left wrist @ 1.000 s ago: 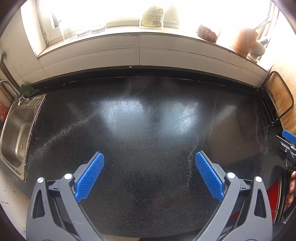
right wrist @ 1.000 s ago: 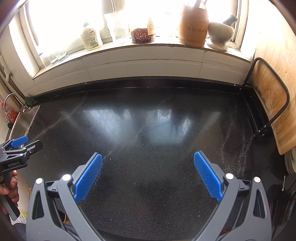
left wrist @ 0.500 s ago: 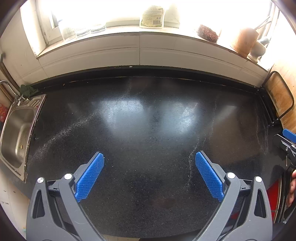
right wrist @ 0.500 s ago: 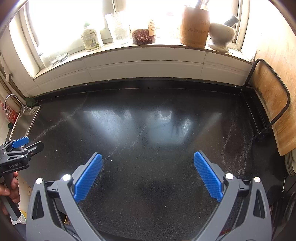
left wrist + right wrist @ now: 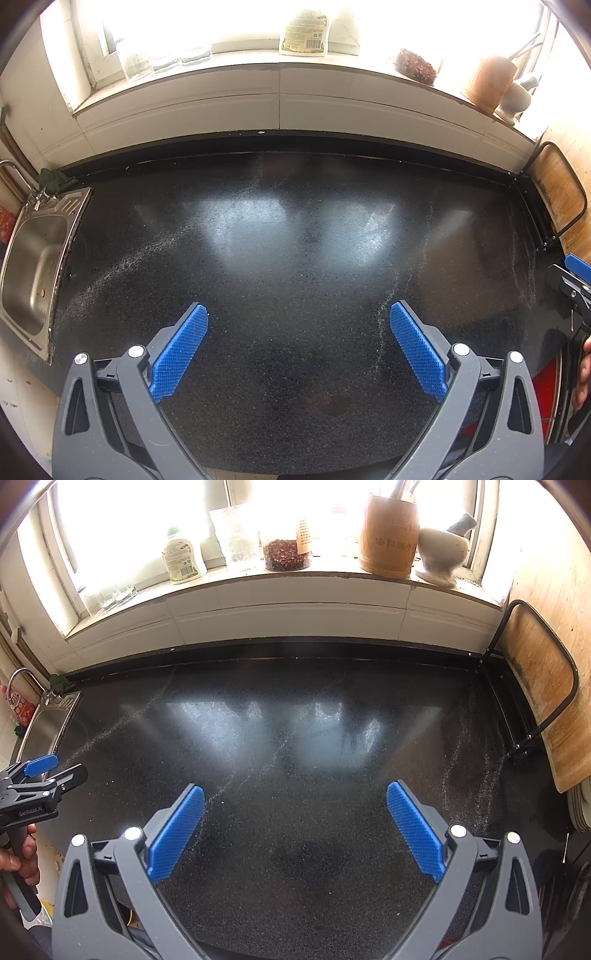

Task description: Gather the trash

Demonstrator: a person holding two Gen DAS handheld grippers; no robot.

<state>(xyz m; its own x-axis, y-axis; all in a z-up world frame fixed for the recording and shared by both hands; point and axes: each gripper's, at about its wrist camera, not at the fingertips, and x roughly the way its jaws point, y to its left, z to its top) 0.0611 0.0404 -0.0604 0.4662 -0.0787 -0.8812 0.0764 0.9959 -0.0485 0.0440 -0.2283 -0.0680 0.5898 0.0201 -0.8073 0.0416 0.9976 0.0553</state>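
No piece of trash shows on the black speckled countertop [image 5: 295,236] in either view. My left gripper [image 5: 299,314] hovers over the counter's front part, open, with nothing between its blue pads. My right gripper [image 5: 295,794] is held the same way, open and empty, above the countertop [image 5: 295,720]. In the right wrist view the left gripper [image 5: 44,771] appears at the left edge, held by a hand [image 5: 22,856]. In the left wrist view the right gripper's tip [image 5: 572,277] pokes in from the right edge.
A steel sink [image 5: 33,266] sits at the counter's left end. A wooden board in a black wire rack [image 5: 539,686] stands at the right end. The windowsill holds a bottle [image 5: 183,559], a jar of red bits [image 5: 286,554], a bamboo holder [image 5: 389,535] and a mortar [image 5: 441,552].
Almost nothing has moved. Both grippers stay open over the counter, with only a slight drift of the views.
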